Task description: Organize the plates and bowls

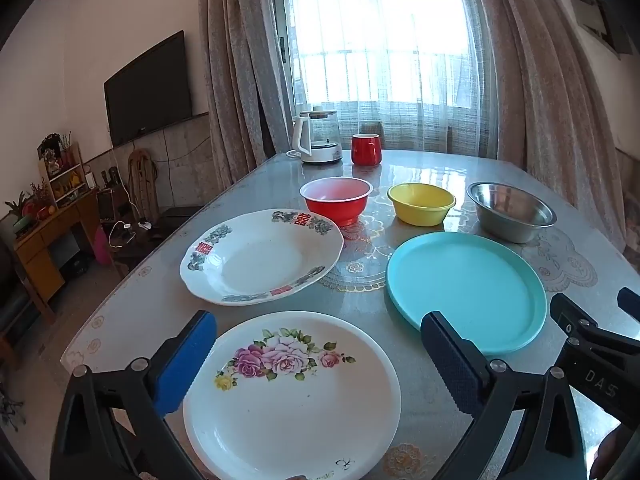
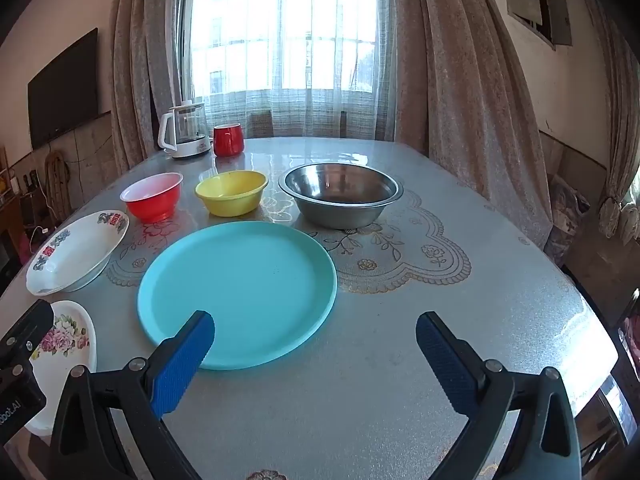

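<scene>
Teal plate (image 2: 240, 288) on table (image 2: 400, 360) | left gripper (image 1: 320, 364) tilted down over rose plate (image 1: 292, 400), left of teal, jaws wide, empty | right gripper (image 2: 316, 356) tilted down at teal's near rim, jaws wide, empty

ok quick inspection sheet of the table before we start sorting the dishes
surface: table under a glossy patterned cover
job's things: rose plate, red-print plate, teal plate, each lying flat and apart; red bowl, yellow bowl, steel bowl in a row behind, none stacked
clutter: kettle and red mug at the far edge
grippers: left tool open over the rose plate; right tool open, empty
cables: some by the TV, off the table
surroundings: curtained window
</scene>
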A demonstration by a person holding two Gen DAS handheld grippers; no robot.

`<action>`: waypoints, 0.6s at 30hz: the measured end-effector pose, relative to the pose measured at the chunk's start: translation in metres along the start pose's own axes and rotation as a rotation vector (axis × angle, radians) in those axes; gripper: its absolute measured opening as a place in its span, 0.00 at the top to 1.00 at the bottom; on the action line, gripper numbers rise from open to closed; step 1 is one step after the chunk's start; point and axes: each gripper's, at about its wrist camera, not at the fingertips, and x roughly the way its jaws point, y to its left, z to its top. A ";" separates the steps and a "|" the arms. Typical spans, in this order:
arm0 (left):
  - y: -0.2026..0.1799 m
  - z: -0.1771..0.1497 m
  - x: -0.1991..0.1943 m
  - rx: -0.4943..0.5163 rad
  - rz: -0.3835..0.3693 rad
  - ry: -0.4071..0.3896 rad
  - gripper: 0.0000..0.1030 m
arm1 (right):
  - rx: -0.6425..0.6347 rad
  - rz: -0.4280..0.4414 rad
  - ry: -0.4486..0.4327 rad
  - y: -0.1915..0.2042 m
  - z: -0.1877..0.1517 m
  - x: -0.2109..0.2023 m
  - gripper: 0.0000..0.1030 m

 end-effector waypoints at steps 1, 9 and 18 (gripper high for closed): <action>0.000 -0.001 -0.001 0.004 0.000 -0.003 0.00 | 0.002 0.006 0.004 0.000 0.000 0.001 0.00; 0.004 0.001 0.012 -0.013 0.000 0.050 0.00 | -0.026 0.011 -0.019 0.003 0.003 0.000 0.00; 0.008 0.001 0.023 -0.041 -0.015 0.095 0.00 | -0.022 0.037 -0.020 0.003 0.002 0.005 0.00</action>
